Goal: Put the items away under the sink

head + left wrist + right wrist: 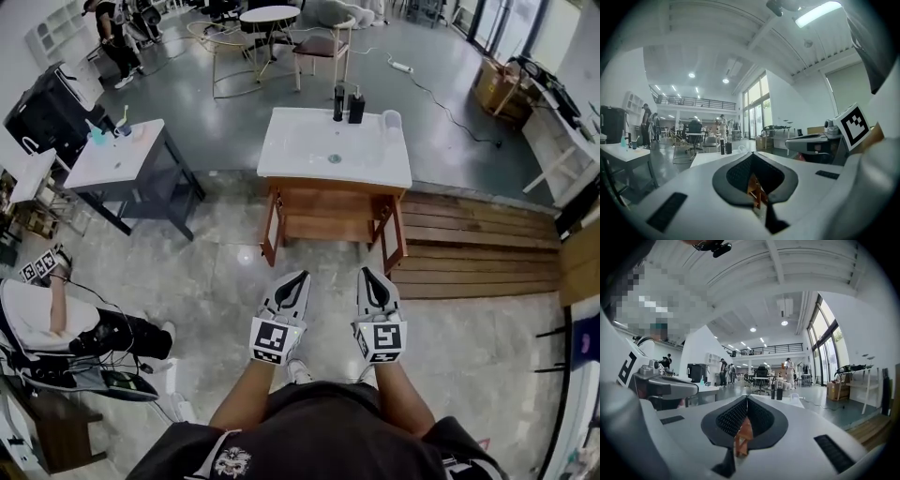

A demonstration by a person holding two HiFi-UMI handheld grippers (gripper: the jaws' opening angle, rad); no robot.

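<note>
Grippers: left gripper (298, 277) and right gripper (371, 274) are hanging clenched and empty, well short of the sink (291, 155). Dark bottles (356, 107) and white cup (392, 120) are standing at its far edge; reaching across the basin is risking toppling these close-set pieces.

Black shirt (328, 427); two white hand-held grippers (302, 277) (367, 274)

A small table (117, 167) with a white top stands at the left. On it are a teal bottle (97, 136) and what may be a cup (123, 130). Further back stand a round table (269, 14) and a chair (323, 45). A power strip (401, 67) lies on the grey floor (441, 141). At the right are wooden boards (478, 246) and a cardboard box (494, 84). A person (56, 323) sits low at the left.
</note>
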